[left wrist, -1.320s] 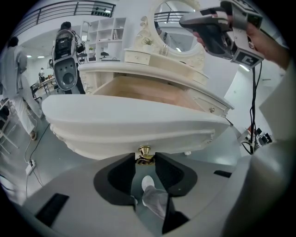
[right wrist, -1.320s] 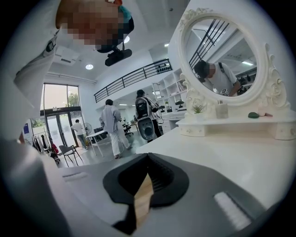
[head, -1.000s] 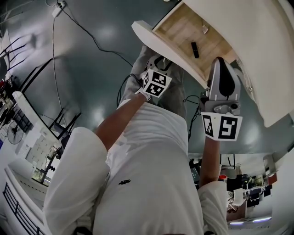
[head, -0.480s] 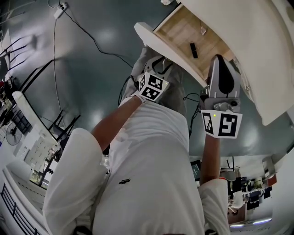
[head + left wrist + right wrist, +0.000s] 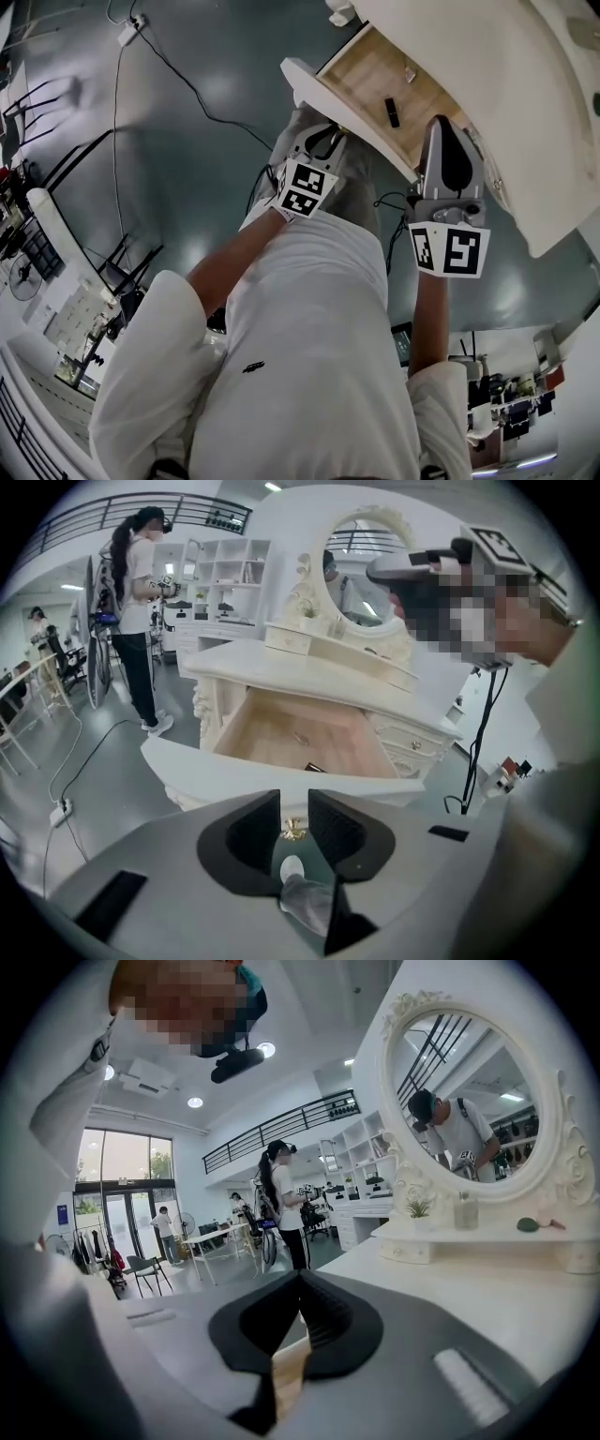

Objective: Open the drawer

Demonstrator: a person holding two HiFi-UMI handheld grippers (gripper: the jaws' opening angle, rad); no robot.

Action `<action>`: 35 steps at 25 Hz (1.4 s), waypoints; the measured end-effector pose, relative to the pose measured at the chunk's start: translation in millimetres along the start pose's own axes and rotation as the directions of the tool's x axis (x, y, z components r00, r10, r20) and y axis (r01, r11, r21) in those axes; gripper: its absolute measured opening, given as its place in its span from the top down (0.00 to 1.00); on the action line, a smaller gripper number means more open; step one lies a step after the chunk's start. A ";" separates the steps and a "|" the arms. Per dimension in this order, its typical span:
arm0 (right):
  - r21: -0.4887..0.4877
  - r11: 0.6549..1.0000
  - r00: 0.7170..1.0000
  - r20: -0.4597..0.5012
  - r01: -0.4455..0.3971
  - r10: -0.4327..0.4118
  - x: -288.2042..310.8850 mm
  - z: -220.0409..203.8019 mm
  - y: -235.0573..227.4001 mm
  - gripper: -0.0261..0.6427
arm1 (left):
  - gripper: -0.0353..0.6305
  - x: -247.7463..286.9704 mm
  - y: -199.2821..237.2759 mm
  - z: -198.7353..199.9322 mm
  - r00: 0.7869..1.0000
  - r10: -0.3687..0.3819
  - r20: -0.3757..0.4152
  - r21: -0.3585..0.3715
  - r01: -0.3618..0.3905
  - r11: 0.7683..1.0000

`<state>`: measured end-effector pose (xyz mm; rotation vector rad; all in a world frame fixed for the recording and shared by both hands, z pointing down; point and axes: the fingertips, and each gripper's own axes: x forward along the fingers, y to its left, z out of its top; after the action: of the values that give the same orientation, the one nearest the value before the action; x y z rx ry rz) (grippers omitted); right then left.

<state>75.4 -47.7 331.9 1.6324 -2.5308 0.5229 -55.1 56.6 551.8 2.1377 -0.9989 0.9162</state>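
Observation:
The white dressing table's drawer [image 5: 375,70] stands pulled out, its wooden bottom [image 5: 291,738] bare except for a small black thing [image 5: 391,112]. My left gripper [image 5: 322,131] hangs in front of and below the white drawer front [image 5: 262,772]. Its jaws are closing with a gap still between them and nothing in it. The gold handle [image 5: 293,831] shows beyond that gap, untouched. My right gripper [image 5: 448,127] is held over the right edge of the drawer and the tabletop [image 5: 469,1288]. The tips of my right gripper [image 5: 298,1283] meet and hold nothing.
An oval mirror [image 5: 469,1101] and small drawers stand on the tabletop [image 5: 309,677]. A cable [image 5: 187,84] runs across the dark floor to a power strip [image 5: 128,33]. A person [image 5: 141,583] stands to the left of the table. My own shoe [image 5: 292,867] is under the left gripper.
My left gripper has drawn back from the drawer front toward my body. The right gripper has barely shifted, and the drawer stays open.

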 end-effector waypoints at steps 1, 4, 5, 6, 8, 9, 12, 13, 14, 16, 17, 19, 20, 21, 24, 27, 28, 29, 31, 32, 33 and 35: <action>0.000 1.000 1.000 0.000 -0.003 0.003 0.4 1.6 0.4 0.94 | 0.81 -4.3 2.1 6.9 1.000 0.010 0.014 -0.012 -0.010 1.000; 0.021 1.000 1.000 0.006 0.001 -0.001 -0.1 7.5 -0.7 0.94 | 0.87 -17.3 6.2 28.6 0.998 0.043 0.055 -0.029 -0.042 0.999; 0.037 0.999 1.000 0.010 0.008 -0.008 -0.8 9.8 -2.0 0.95 | 0.89 -20.9 6.7 34.8 0.996 0.050 0.067 -0.034 -0.048 0.998; 0.051 0.999 1.000 0.015 0.013 -0.014 -1.3 12.0 -3.1 0.95 | 0.91 -24.3 7.2 40.9 0.995 0.056 0.079 -0.039 -0.053 0.998; 0.059 0.998 1.000 0.020 0.020 -0.022 -2.3 15.7 -4.0 0.95 | 0.93 -30.2 8.1 52.5 0.993 0.063 0.100 -0.045 -0.058 0.997; 0.053 0.998 0.999 0.021 0.023 -0.024 -3.5 17.1 -3.8 0.95 | 0.93 -32.8 8.4 57.8 0.992 0.065 0.109 -0.047 -0.060 0.997; 0.037 0.999 0.999 0.022 0.027 -0.028 -7.9 21.1 -2.5 0.95 | 0.93 -40.0 9.6 74.1 0.988 0.072 0.137 -0.051 -0.066 0.997; 0.038 0.999 0.999 0.022 0.027 -0.028 -9.5 22.4 -2.0 0.95 | 0.93 -43.0 10.0 80.0 0.986 0.075 0.148 -0.053 -0.067 0.996; 0.041 0.999 0.999 0.022 0.025 -0.026 -11.3 23.8 -1.3 0.95 | 0.93 -46.6 10.0 86.1 0.984 0.076 0.159 -0.055 -0.068 0.996; 0.051 0.999 1.000 0.020 0.018 -0.019 -15.4 27.0 0.8 0.95 | 0.93 -55.7 9.6 99.6 0.979 0.078 0.188 -0.056 -0.068 0.996; 0.057 0.998 1.000 0.021 0.015 -0.016 -17.6 29.0 1.8 0.95 | 0.93 -60.8 9.5 107.1 0.976 0.080 0.203 -0.054 -0.070 0.996; 0.056 0.998 0.999 0.027 0.017 -0.018 -22.0 33.2 2.9 0.95 | 0.93 -70.9 10.7 121.8 0.968 0.087 0.234 -0.051 -0.077 0.996; 0.048 0.999 0.999 0.030 0.022 -0.023 -24.1 35.0 3.0 0.95 | 0.93 -75.3 11.6 128.5 0.965 0.090 0.247 -0.050 -0.080 0.996; 0.039 0.999 0.999 0.031 0.027 -0.028 -26.2 36.7 3.2 0.95 | 0.93 -79.2 12.5 134.2 0.963 0.090 0.255 -0.047 -0.081 0.996; 0.032 0.999 0.999 0.032 0.034 -0.035 -33.1 41.1 4.3 0.95 | 0.93 -91.6 10.8 150.9 0.958 0.075 0.276 -0.031 -0.069 0.997; 0.007 0.999 0.999 0.025 0.040 -0.040 -38.0 46.4 3.9 0.95 | 0.93 -106.2 10.2 171.8 0.950 0.076 0.303 -0.023 -0.073 0.997; -0.011 0.999 0.999 0.018 0.045 -0.045 -39.8 48.0 2.7 0.95 | 0.93 -111.6 10.3 179.0 0.946 0.082 0.314 -0.024 -0.078 0.997; -0.025 0.998 0.999 0.013 0.052 -0.052 -42.1 49.9 0.6 0.95 | 0.93 -117.4 10.0 186.8 0.941 0.086 0.328 -0.027 -0.082 0.996; -0.033 0.997 0.998 0.013 0.068 -0.067 -47.3 55.0 -5.7 0.95 | 0.93 -129.4 8.4 203.7 0.927 0.091 0.364 -0.026 -0.088 0.996; -0.033 0.997 0.997 0.017 0.076 -0.076 -49.9 57.7 -9.3 0.95 | 0.93 -135.0 7.4 212.1 0.919 0.092 0.384 -0.024 -0.089 0.996; -0.033 0.996 0.996 0.022 0.085 -0.085 -52.6 60.3 -12.9 0.95 | 0.93 -140.6 6.0 219.9 0.911 0.092 0.402 -0.020 -0.091 0.996; -0.032 0.994 0.994 0.030 0.104 -0.103 -58.7 65.0 -19.2 0.95 | 0.93 -151.7 2.3 233.3 0.897 0.089 0.432 -0.008 -0.095 0.995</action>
<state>125.0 -25.1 260.7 1.7597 -2.4430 0.4478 -52.6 -57.7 298.0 2.3782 -1.3200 0.4911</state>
